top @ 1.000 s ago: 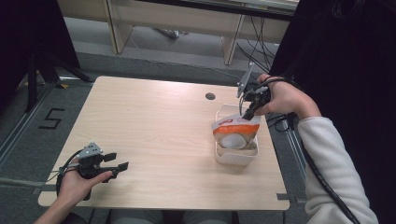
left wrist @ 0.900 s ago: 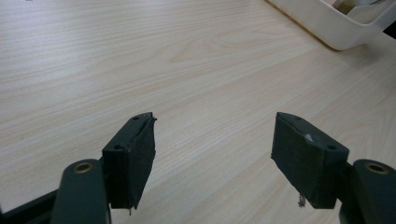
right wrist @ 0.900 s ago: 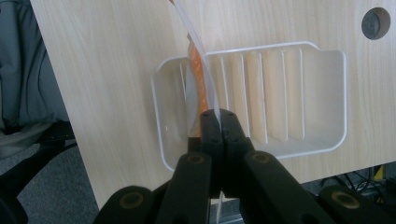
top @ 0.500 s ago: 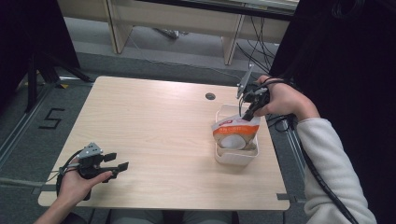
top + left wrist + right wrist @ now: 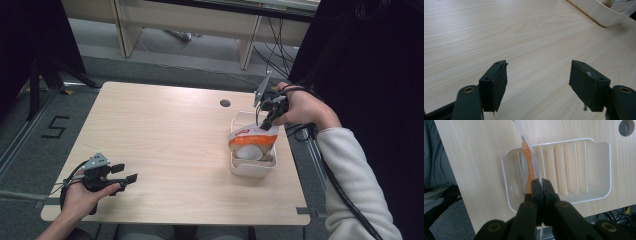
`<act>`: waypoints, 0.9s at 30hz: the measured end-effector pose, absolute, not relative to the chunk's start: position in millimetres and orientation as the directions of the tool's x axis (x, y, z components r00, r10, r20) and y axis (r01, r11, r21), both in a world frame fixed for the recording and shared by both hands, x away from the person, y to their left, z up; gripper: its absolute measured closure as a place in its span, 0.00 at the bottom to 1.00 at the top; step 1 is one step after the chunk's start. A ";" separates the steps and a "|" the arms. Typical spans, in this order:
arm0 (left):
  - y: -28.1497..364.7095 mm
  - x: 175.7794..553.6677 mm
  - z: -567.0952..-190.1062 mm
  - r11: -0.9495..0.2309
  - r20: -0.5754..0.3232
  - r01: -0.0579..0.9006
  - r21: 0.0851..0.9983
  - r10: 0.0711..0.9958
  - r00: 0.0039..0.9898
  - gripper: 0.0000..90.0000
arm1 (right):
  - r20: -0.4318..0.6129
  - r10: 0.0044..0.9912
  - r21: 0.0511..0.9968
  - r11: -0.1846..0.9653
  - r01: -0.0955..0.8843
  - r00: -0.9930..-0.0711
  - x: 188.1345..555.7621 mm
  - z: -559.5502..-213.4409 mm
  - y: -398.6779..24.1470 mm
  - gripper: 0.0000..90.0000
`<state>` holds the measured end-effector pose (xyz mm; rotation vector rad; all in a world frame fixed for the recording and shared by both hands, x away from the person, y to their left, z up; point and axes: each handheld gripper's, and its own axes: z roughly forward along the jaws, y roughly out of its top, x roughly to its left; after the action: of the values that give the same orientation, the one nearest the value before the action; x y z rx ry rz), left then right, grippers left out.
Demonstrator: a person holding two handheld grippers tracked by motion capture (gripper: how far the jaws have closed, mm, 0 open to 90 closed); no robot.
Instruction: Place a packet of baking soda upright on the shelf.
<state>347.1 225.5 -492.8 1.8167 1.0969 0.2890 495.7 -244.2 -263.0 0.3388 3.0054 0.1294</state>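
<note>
fingers (image 5: 494, 85): black, brass-ringed screws | cables: black | sleeve (image 5: 350, 170): off-white fleece

White tray (image 5: 604, 15), cropped by the frame's top-right corner in the left gripper view; the pouch (image 5: 251, 142) inside it bears print too small to read, possibly a label.

A light wood-grain table (image 5: 165, 135) is seen from above, with a round hole (image 5: 225, 103) set near its far edge. Grey floor (image 5: 45, 115) surrounds it, and a black numeral 5 (image 5: 55, 127) is marked on the floor to the left. Beyond the table, pale wooden furniture legs (image 5: 125, 30) are seen, with dark cables (image 5: 272, 47) hanging beside them. Black curtains (image 5: 30, 35) close off both sides
</note>
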 end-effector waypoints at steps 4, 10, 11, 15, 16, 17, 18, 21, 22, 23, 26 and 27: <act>225.3 347.4 -493.3 -0.133 -0.258 0.556 0.821 0.781 0.569 0.33 | -0.103 0.230 0.091 0.971 0.221 -0.968 496.3 -265.2 -245.7 1.00; 225.3 347.6 -493.4 -0.136 -0.258 0.555 0.820 0.779 0.571 0.33 | -0.102 0.228 0.094 0.971 0.219 -0.968 496.2 -268.2 -248.4 1.00; 225.2 347.6 -493.4 -0.136 -0.257 0.555 0.821 0.779 0.571 0.33 | -0.100 0.230 0.090 0.971 0.222 -0.968 496.5 -269.1 -248.8 1.00; 225.3 347.5 -493.3 -0.136 -0.258 0.555 0.821 0.780 0.571 0.33 | -0.107 0.241 0.070 0.970 0.235 -0.965 496.5 -271.9 -249.5 1.00; 225.2 347.4 -493.3 -0.135 -0.258 0.556 0.820 0.780 0.570 0.33 | -0.106 0.237 0.066 0.971 0.231 -0.966 496.8 -272.5 -249.8 1.00; 225.2 347.5 -493.3 -0.135 -0.258 0.555 0.821 0.779 0.571 0.33 | -0.104 0.236 0.060 0.971 0.231 -0.966 497.3 -273.5 -249.9 1.00; 225.2 347.3 -493.3 -0.134 -0.258 0.556 0.821 0.780 0.570 0.33 | -0.112 0.227 0.060 0.973 0.222 -0.967 498.4 -275.2 -250.6 1.00; 225.1 346.9 -492.9 -0.136 -0.255 0.557 0.819 0.784 0.566 0.33 | -0.119 0.256 0.039 0.967 0.254 -0.959 497.9 -277.3 -251.4 1.00; 225.1 347.0 -493.0 -0.135 -0.255 0.556 0.820 0.784 0.566 0.33 | -0.113 0.260 0.037 0.965 0.258 -0.959 498.1 -278.2 -251.8 1.00; 225.1 347.1 -493.1 -0.134 -0.259 0.558 0.819 0.781 0.568 0.33 | -0.113 0.260 0.035 0.966 0.257 -0.959 498.0 -278.7 -252.1 1.00; 225.1 347.5 -493.3 -0.136 -0.258 0.555 0.821 0.779 0.572 0.33 | -0.114 0.259 0.021 0.966 0.258 -0.959 498.7 -281.2 -252.5 1.00; 225.2 347.5 -493.3 -0.137 -0.257 0.555 0.821 0.779 0.572 0.33 | -0.123 0.251 0.019 0.968 0.251 -0.960 499.5 -282.4 -253.1 1.00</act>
<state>347.5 225.2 -493.3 1.8170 1.0914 0.2842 499.5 -253.1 -282.4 0.3830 2.9921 0.0046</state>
